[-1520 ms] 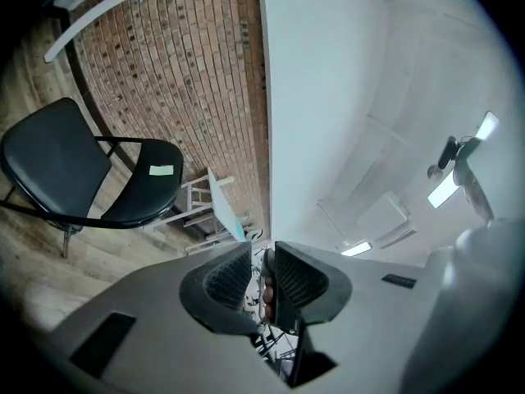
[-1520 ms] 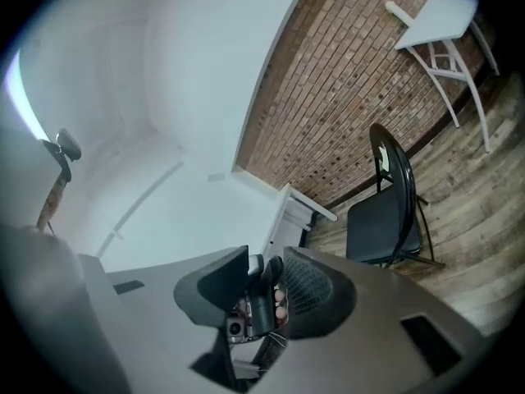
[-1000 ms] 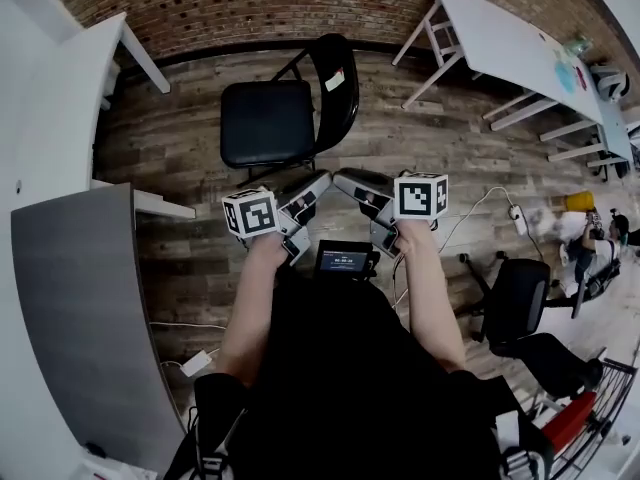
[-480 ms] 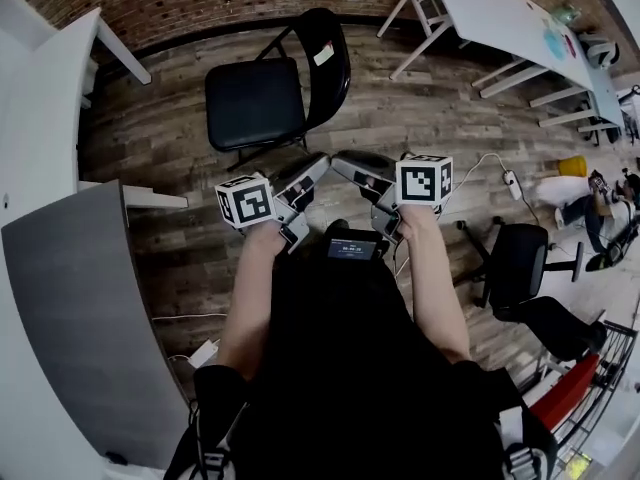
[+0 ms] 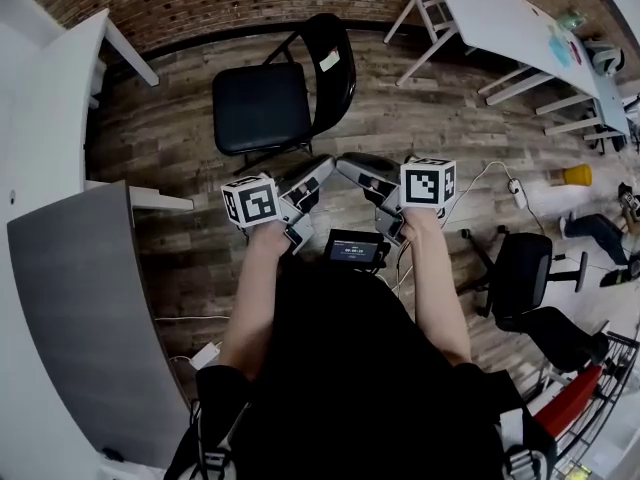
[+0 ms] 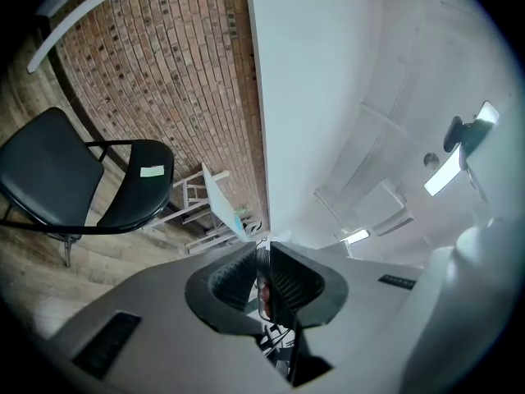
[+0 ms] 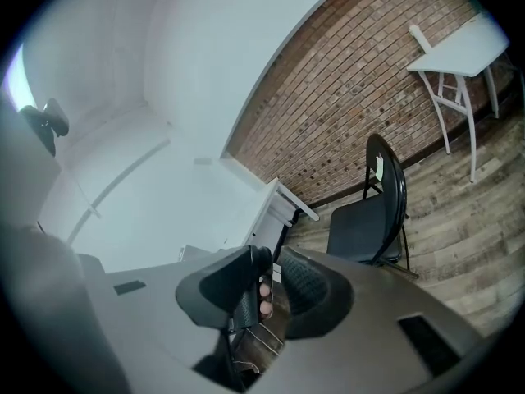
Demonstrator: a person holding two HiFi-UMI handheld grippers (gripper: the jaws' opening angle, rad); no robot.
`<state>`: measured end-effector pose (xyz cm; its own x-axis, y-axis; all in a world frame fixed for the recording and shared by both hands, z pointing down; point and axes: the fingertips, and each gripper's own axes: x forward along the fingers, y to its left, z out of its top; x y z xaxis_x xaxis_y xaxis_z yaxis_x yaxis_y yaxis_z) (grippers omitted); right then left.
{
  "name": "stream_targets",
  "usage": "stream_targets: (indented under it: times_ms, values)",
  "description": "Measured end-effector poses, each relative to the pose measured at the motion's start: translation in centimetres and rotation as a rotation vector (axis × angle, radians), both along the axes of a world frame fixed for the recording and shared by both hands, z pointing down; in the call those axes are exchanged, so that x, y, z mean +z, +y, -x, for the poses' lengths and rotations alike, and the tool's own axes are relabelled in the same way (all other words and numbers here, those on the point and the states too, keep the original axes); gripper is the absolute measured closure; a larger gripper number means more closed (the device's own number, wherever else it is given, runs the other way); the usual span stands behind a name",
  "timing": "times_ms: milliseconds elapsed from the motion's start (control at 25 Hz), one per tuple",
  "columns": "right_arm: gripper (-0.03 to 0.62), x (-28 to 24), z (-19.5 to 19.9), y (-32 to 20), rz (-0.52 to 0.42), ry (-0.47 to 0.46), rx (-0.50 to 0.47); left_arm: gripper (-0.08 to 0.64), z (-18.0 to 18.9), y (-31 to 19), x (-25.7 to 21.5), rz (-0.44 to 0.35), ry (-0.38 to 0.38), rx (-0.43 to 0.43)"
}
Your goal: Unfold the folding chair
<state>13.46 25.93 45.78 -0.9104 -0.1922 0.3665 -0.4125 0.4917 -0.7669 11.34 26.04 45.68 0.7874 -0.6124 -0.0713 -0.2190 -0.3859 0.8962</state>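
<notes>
The black folding chair (image 5: 258, 108) stands unfolded on the wood floor ahead of me, seat level and backrest (image 5: 335, 63) upright to its right. It also shows in the left gripper view (image 6: 57, 171) and the right gripper view (image 7: 369, 220). Both grippers hover close to my body, well short of the chair, tips angled toward each other. My left gripper (image 5: 318, 168) (image 6: 262, 253) has its pads nearly together with nothing between them. My right gripper (image 5: 348, 165) (image 7: 267, 261) keeps a narrow gap and holds nothing.
A white table (image 5: 520, 28) stands at the back right and another (image 5: 50, 88) at the left, with a grey panel (image 5: 80, 308) below it. A black office chair (image 5: 525, 288), a floor cable with power strip (image 5: 515, 183) and a person (image 5: 600, 233) are at the right.
Only the head view shifts a little. Both grippers stay where they were, and the chair has not moved. The person at the right edge has changed position.
</notes>
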Motion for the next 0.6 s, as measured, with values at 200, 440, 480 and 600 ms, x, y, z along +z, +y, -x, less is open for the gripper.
stream_targets:
  times_ms: [200, 440, 480, 600]
  values:
    - [0.478, -0.11, -0.08, -0.04, -0.010, -0.024, -0.009, 0.499, -0.08, 0.00, -0.04, 0.000, -0.014, -0.011]
    - [0.493, -0.06, -0.38, -0.01, -0.016, -0.037, -0.013, 0.502, -0.49, -0.02, 0.06, 0.001, -0.028, -0.012]
    - [0.496, -0.06, -0.38, -0.01, -0.016, -0.039, -0.013, 0.502, -0.52, -0.04, 0.07, 0.000, -0.028, -0.012]
    - [0.502, 0.01, -0.40, 0.09, -0.016, -0.042, -0.010, 0.503, -0.61, 0.01, 0.10, -0.001, -0.030, -0.009]
